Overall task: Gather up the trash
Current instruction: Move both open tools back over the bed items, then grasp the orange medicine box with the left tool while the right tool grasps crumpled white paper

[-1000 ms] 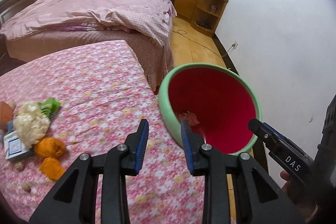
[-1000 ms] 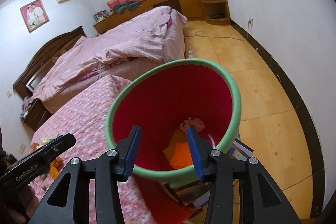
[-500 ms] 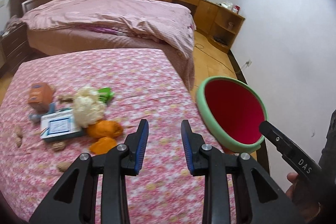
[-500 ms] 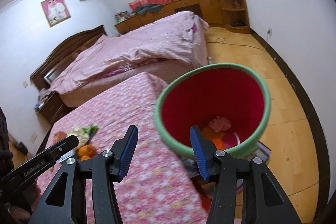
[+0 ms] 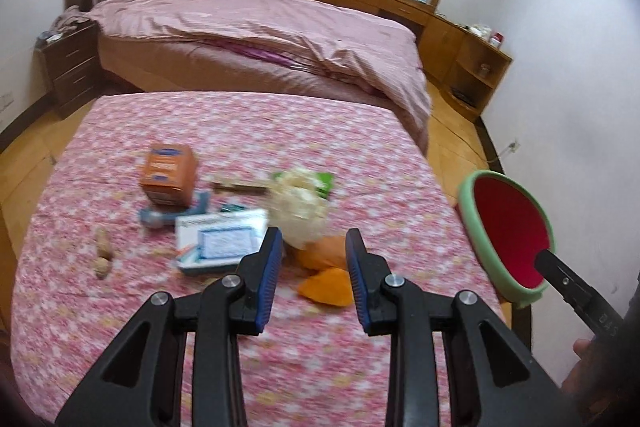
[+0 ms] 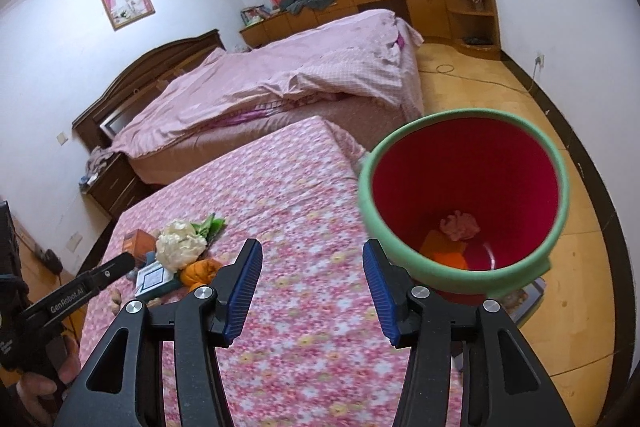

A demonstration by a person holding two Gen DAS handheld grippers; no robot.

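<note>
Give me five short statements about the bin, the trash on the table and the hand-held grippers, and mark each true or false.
1. The bin is empty. False: a pink wad and orange scraps lie at its bottom.
2. An orange box stands on the table. True.
3. The left hand-held gripper is clamping the orange peel. False: its jaws are apart, with nothing between them.
4. The right hand-held gripper holds nothing. True.
5. The bin sits in the middle of the table. False: it is at the table's edge, over the floor.
</note>
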